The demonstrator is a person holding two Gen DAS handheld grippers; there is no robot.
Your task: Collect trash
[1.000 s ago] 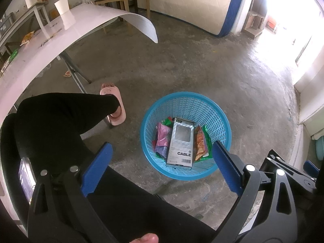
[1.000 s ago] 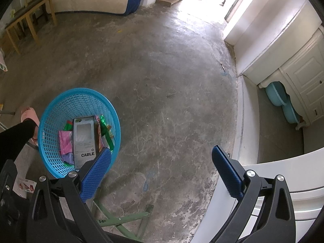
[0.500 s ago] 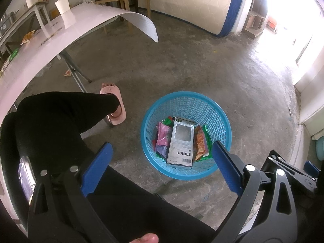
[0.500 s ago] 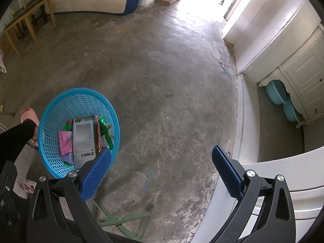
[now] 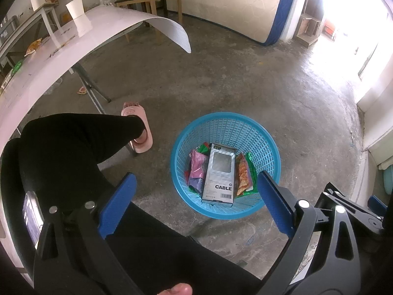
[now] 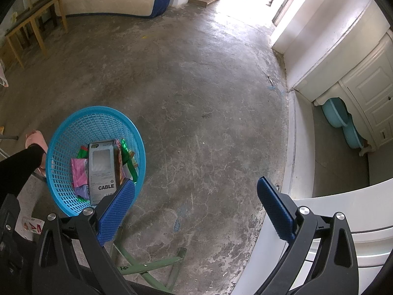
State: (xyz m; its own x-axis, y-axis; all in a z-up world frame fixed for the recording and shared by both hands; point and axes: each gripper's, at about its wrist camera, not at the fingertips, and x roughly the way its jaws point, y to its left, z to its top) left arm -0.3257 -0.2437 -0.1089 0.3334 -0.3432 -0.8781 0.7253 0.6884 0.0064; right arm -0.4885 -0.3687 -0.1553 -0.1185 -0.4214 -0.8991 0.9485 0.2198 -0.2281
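A blue mesh basket (image 5: 267, 145) stands on the concrete floor; in the right wrist view the basket (image 6: 71, 132) sits at lower left. Inside lie a grey box marked CABLE (image 5: 219, 174) (image 6: 102, 167), a pink wrapper (image 5: 196, 169) (image 6: 79, 174), an orange snack bag (image 5: 242, 175) and green foil (image 6: 127, 154). My left gripper (image 5: 195, 206) hangs open above the basket's near rim, nothing between its blue pads. Right of the basket, over bare floor, my right gripper (image 6: 196, 211) is open and holds nothing.
A white table (image 5: 49, 56) at the left carries a paper cup (image 5: 76, 9) and wrappers (image 5: 33, 46). The person's black-clad leg (image 5: 73, 147) and pink slipper (image 5: 140, 123) lie beside the basket. A white cabinet (image 6: 343, 233) is at the right, green metal legs (image 6: 152, 265) below.
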